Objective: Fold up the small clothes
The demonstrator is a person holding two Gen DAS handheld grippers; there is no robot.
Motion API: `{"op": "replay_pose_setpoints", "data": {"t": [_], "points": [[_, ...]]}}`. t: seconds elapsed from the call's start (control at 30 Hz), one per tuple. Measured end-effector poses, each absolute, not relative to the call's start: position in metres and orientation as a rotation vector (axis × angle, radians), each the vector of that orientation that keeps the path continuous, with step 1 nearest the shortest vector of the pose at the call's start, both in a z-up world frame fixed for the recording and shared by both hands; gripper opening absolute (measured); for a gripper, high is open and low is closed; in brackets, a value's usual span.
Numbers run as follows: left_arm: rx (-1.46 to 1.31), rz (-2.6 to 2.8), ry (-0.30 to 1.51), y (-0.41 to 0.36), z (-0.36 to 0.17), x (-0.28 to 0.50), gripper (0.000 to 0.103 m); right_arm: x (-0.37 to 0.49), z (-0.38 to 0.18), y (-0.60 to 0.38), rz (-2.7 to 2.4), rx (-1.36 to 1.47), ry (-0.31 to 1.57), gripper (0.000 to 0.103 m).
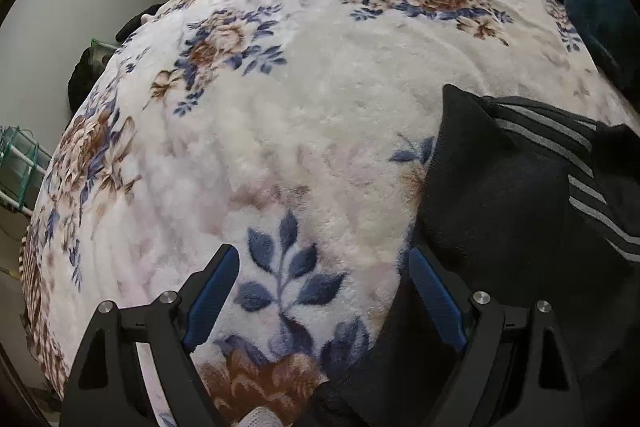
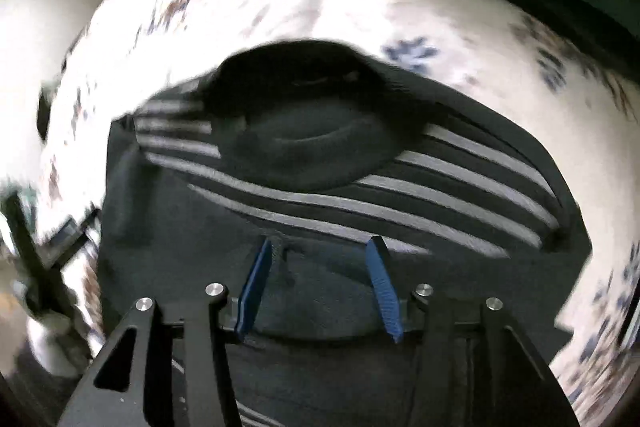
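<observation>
The black garment with grey stripes (image 2: 360, 195) is being shown lying bunched on the fleecy floral blanket (image 1: 304, 115). The right gripper (image 2: 320, 251) is being held half open over it, gripping nothing; the left gripper (image 1: 324, 263) is being held wide, empty, at its left edge. Several soft layers are risking being pinched together.

One black garment (image 1: 500, 195) (grey-striped), one blanket (image 1: 300, 107).

Left wrist view: sharp, soft even light | Right wrist view: motion-blurred, blanket (image 2: 400, 15) overexposed | Both: fisheye bending, dark corners
</observation>
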State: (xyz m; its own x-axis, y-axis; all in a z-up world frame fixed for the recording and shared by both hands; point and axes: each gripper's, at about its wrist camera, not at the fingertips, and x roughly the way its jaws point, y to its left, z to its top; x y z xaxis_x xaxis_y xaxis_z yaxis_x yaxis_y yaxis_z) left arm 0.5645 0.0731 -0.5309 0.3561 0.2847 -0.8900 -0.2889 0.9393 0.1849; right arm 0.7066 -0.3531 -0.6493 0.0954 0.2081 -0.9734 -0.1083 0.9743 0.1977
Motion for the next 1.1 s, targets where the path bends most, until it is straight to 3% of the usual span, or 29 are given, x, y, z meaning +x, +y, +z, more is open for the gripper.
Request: {"op": "replay_pose_setpoints", "data": {"t": [0.23,0.27,0.3,0.33,0.5,0.63,0.83,0.87,0.9,0.97,1.1], "points": [[0.026,0.359,1.161,0.062,-0.537,0.565,0.088,0.717,-0.688,-0.315,0.342,-0.206,1.612,0.051],[0.025,0.362,1.162,0.062,-0.537,0.565,0.088,0.71,-0.689,-0.311,0.355,-0.262,1.595,0.044],[0.02,0.364,1.162,0.063,-0.537,0.565,0.088,0.706,-0.689,-0.308,0.367,-0.291,1.576,0.019],[0.015,0.366,1.162,0.064,-0.536,0.564,0.088,0.703,-0.687,-0.306,0.373,-0.317,1.561,0.012],[0.013,0.369,1.16,0.068,-0.535,0.561,0.088,0.694,-0.661,-0.323,0.249,-0.231,1.405,0.004],[0.018,0.369,1.163,0.071,-0.535,0.559,0.088,0.698,-0.661,-0.36,0.066,-0.164,1.395,0.0],[-0.035,0.351,1.145,0.07,-0.514,0.534,0.088,0.691,-0.648,-0.417,0.07,0.322,1.487,0.003],[-0.045,0.339,1.148,0.067,-0.51,0.526,0.088,0.677,-0.634,-0.421,0.081,0.39,1.457,0.01],[-0.056,0.325,1.151,0.063,-0.505,0.517,0.088,0.665,-0.625,-0.424,0.088,0.444,1.438,0.029],[-0.074,0.307,1.158,0.056,-0.5,0.501,0.088,0.633,-0.615,-0.428,0.04,0.533,1.438,0.053],[-0.074,0.292,1.184,0.04,-0.507,0.487,0.088,0.57,-0.641,-0.427,-0.097,0.739,1.464,0.053]]}}
